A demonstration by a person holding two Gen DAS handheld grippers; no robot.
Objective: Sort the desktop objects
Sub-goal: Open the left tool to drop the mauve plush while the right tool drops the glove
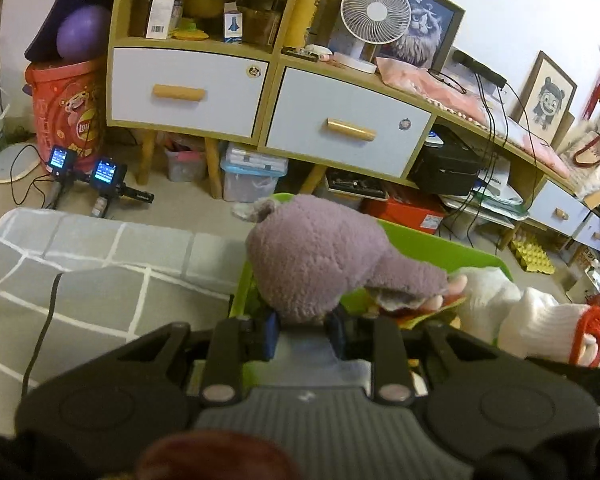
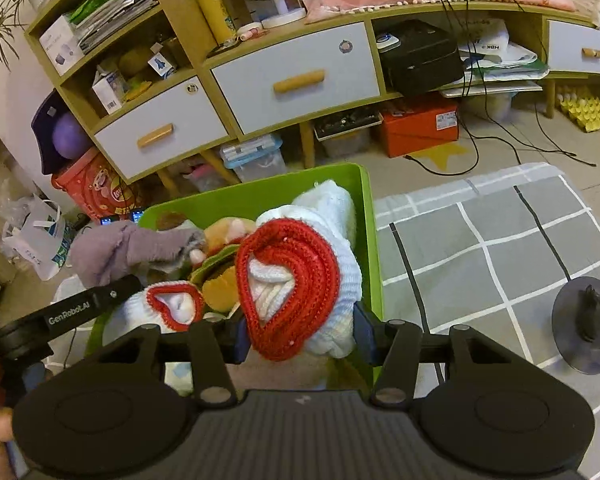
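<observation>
Left tongs clamped on the base of a fuzzy mauve plush toy, held above the near-left corner of a lime-green plastic bin; one plush limb reaches right toward the bin's contents.

Right tongs closed partway around a white knitted garment with a thick red ribbed cuff, over the bin's right side. Second, smaller red-trimmed cuff just left of it.

Orange-and-green soft toys lie inside the bin between the two. Bin stands beside a grey checked surface.
</observation>
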